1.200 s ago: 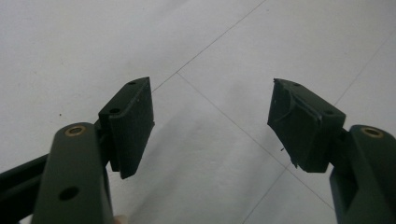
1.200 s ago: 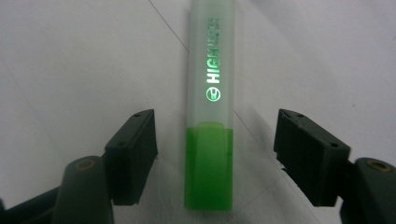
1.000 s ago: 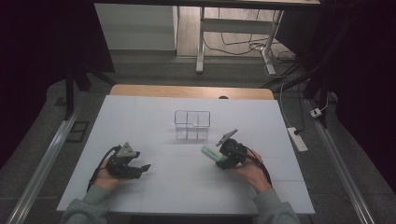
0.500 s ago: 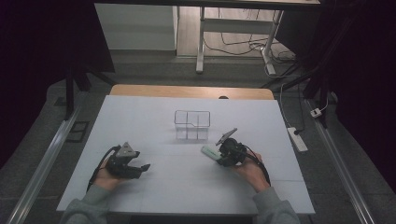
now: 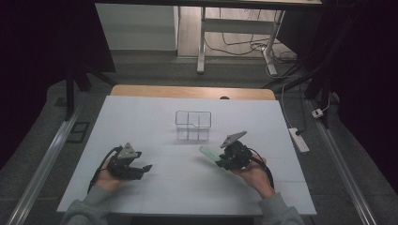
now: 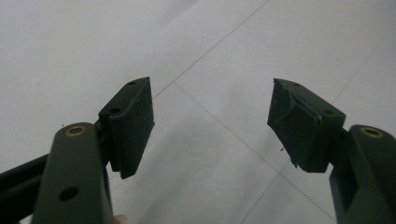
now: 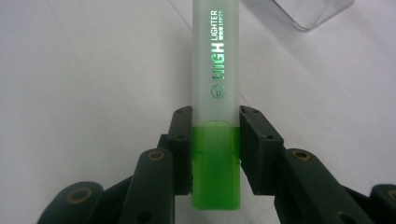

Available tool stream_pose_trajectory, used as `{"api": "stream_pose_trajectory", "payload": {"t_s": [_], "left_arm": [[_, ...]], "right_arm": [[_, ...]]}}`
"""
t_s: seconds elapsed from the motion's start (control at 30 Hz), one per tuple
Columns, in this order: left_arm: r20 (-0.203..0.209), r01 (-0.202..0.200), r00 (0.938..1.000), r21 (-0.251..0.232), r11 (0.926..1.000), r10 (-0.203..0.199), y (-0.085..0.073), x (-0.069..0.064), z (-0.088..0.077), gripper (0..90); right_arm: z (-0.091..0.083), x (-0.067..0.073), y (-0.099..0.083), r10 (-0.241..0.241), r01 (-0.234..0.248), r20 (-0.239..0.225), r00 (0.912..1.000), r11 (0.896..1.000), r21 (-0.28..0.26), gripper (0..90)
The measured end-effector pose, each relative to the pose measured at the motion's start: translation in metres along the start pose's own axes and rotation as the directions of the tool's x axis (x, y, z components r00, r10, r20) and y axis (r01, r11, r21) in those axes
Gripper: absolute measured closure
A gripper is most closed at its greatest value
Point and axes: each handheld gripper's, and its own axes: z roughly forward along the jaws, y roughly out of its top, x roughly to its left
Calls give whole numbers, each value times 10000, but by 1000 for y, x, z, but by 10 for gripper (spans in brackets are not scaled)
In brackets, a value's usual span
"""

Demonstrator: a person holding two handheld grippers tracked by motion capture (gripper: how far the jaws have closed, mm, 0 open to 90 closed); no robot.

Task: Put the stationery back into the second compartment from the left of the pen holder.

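Clearly the right gripper (image 5: 217, 158) is clamped on a green highlighter (image 5: 208, 154), a little right of centre in the high view. In the right gripper view the two black jaws press on either side of the highlighter (image 7: 215, 116), just where its solid green end meets the frosted translucent barrel. The green end sticks back toward the bottom of that frame, and the barrel, printed "HIGH LIGHTER", runs straight up and out past the top edge. So its long axis lies along the gripper's own line of sight. In the high view the pen slants from the jaws toward the upper left of the frame, its free end aimed between the middle of the white table (image 5: 155, 117) and the clear container (image 5: 193, 124). It looks to be lifted off the table, though the dim light makes that hard to judge.

That clear container, split into compartments, stands at the middle of the frame, above and left of the highlighter and apart from it. One corner of it (image 7: 313, 11) shows at the upper right of the right gripper view.

At the lower left of the high view, the left gripper (image 5: 143, 168) is held low over the table. In the left gripper view its jaws (image 6: 212, 123) stand wide apart with only white tabletop between them.
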Motion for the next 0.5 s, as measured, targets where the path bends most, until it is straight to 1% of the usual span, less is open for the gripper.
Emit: {"api": "stream_pose_trajectory", "payload": {"t_s": [0.07, 0.17, 0.3, 0.5], "left_arm": [[1, -31, 10000, 4, 10000, 31, 0, 0, 0, 311], [5, -82, 10000, 7, 10000, 82, 1, -1, 0, 311], [71, -165, 9998, -44, 9999, 165, 3, -4, 0, 311], [113, -410, 9991, -133, 9991, 412, 8, -10, 0, 310]], "right_arm": [[0, 1, -2, -24, 21, -143, 9999, 9998, -209, 672], [1, 5, -4, 65, -81, -422, 9991, 9993, -376, 672], [3, 10, -3, -132, 115, -539, 9985, 9994, -322, 672], [7, 18, -1, -240, 219, -710, 9972, 9993, -308, 672]]}}
